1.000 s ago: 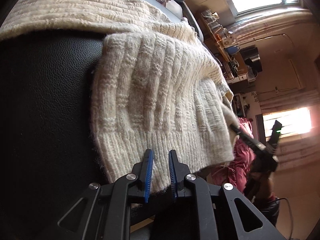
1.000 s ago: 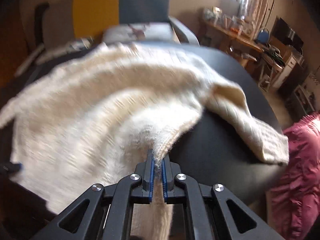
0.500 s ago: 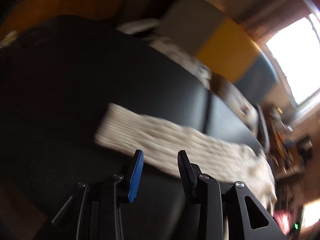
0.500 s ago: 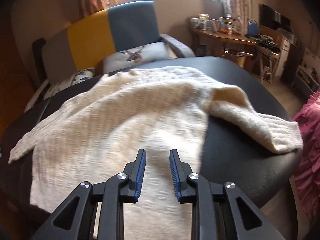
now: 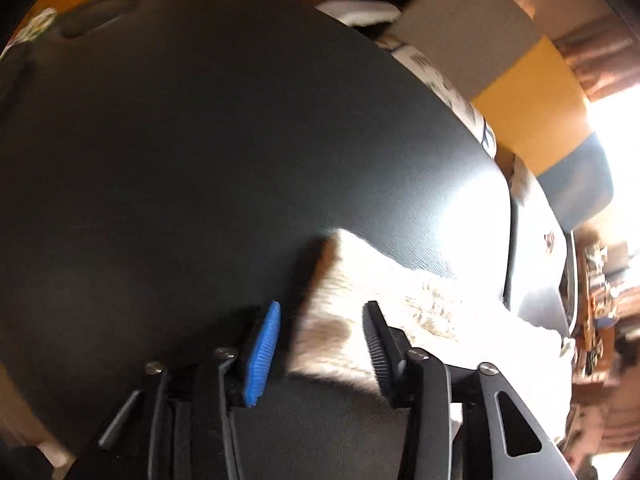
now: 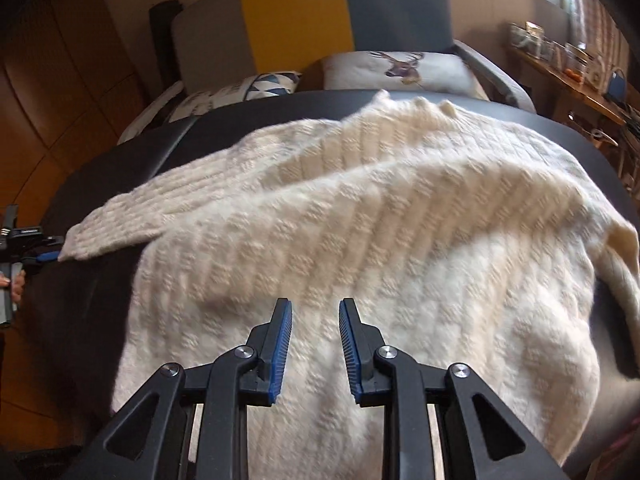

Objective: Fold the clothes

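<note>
Left tongs [image 5: 320,340], jaws parted, straddle the sleeve cuff [image 5: 332,320] of a cream knit sweater [image 6: 380,240] spread on the black surface [image 5: 200,140]; right tongs [image 6: 314,344], likewise parted, hover over its body at 6 o'clock.

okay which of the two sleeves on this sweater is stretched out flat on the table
The left sleeve, the one reaching toward the left tongs, which are open at its cuff. The right sleeve is bunched and droops over the table edge.
</note>
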Demonstrator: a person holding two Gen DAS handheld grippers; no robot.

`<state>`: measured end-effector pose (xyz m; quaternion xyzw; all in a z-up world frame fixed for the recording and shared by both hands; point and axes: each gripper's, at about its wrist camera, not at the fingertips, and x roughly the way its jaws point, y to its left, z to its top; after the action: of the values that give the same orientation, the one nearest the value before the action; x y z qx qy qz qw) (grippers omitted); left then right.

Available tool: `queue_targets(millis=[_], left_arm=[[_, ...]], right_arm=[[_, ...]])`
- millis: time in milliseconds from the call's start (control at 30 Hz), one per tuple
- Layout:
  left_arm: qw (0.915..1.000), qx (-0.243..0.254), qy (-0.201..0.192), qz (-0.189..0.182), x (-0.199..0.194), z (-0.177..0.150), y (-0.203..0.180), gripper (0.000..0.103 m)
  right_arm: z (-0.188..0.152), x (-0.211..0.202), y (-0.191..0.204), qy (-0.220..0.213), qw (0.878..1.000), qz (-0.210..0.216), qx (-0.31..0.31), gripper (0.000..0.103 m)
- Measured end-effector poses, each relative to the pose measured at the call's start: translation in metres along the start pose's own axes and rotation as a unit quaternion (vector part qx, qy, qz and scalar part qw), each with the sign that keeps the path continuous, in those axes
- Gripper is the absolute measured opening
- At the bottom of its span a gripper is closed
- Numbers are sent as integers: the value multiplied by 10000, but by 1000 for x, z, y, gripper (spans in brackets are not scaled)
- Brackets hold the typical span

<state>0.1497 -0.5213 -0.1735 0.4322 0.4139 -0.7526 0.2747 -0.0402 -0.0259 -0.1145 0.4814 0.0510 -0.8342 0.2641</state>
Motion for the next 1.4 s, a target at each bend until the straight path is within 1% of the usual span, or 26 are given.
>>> queue_targets(millis=[33, 67, 100, 133, 167, 200, 267, 367, 433, 467, 533, 567, 633, 667, 700, 733, 767, 833, 900, 967, 1000, 1100, 1167, 1267, 1333, 1400], left_arm=[[9997, 220, -29, 90, 3, 0, -8, 59], [9988, 452, -62, 187, 5, -1, -17, 59], [9972, 684, -95, 284, 7, -2, -25, 53], [9951, 894, -191, 377, 9, -4, -32, 20], [9954, 889, -192, 293, 10, -4, -34, 12], [9959, 866, -185, 193, 12, -4, -36, 12], [9971, 591, -470, 42, 4, 0, -32, 11], [9951, 105, -925, -337, -17, 14, -18, 11], [9919, 19, -1204, -410, -32, 24, -14, 11], [9899, -20, -1343, -442, -39, 29, -12, 11], [9876, 147, -1507, -412, -50, 34, -18, 11], [9875, 223, -1510, -382, -52, 35, -21, 11], [9877, 304, -1490, -371, -56, 32, -22, 11], [9878, 231, -1465, -480, -57, 31, -17, 11], [9880, 215, -1430, -550, -55, 31, -21, 12], [9881, 206, -1394, -615, -53, 31, -25, 12], [9885, 201, -1369, -615, -56, 23, -27, 12], [9896, 261, -1262, -642, -55, 13, -22, 12], [9900, 321, -1228, -615, -63, -6, -17, 12], [9895, 359, -1251, -621, -61, -13, -18, 12], [9889, 336, -1288, -662, -63, -15, -18, 12], [9814, 247, -1656, -938, -81, -11, -21, 12], [9745, 315, -1995, -977, -102, -3, -27, 12], [9631, 473, -2424, -1066, -135, 12, -36, 12], [9584, 573, -2663, -849, -147, 22, -40, 13], [9616, 563, -2625, -572, -142, 33, -37, 13]], right_arm=[[9, 3, 0, 7, 10000, 61, -13, 24], [19, 5, 0, -1, 9999, 102, -36, 24], [30, 8, 0, -20, 9999, 130, -72, 24], [42, 12, 1, -71, 9998, 111, -156, 24], [55, 16, 2, -106, 9996, 109, -229, 24], [68, 23, 2, -83, 9995, 170, -264, 24], [93, 43, 0, 11, 9992, 222, -319, 24], [123, 79, -3, 297, 9991, 87, -301, 24], [140, 95, -8, 332, 9994, 51, -114, 24], [151, 98, -9, 267, 9995, 166, -19, 24], [171, 105, -11, 215, 9989, 401, 144, 24], [179, 117, -10, 508, 9973, 516, 85, 24], [190, 144, 0, 1121, 9921, 516, -212, 26], [190, 156, 5, 1356, 9892, 418, -354, 28], [191, 169, 9, 1590, 9855, 320, -496, 28], [192, 179, 13, 1748, 9823, 248, -632, 32], [194, 179, 16, 1670, 9828, 255, -743, 35], [195, 181, 25, 1714, 9805, 149, -954, 37], [191, 179, 37, 1586, 9783, -15, -1333, 32], [187, 176, 46, 1389, 9800, -58, -1422, 12], [186, 174, 50, 1292, 9814, -74, -1418, 11], [190, 172, 59, 1073, 9859, 8, -1282, 9], [201, 169, 68, 951, 9875, 97, -1253, 9], [229, 149, 83, 473, 9925, 410, -1054, 9], [241, 140, 94, 126, 9944, 559, -890, 9], [243, 147, 103, 96, 9952, 652, -729, 9]])
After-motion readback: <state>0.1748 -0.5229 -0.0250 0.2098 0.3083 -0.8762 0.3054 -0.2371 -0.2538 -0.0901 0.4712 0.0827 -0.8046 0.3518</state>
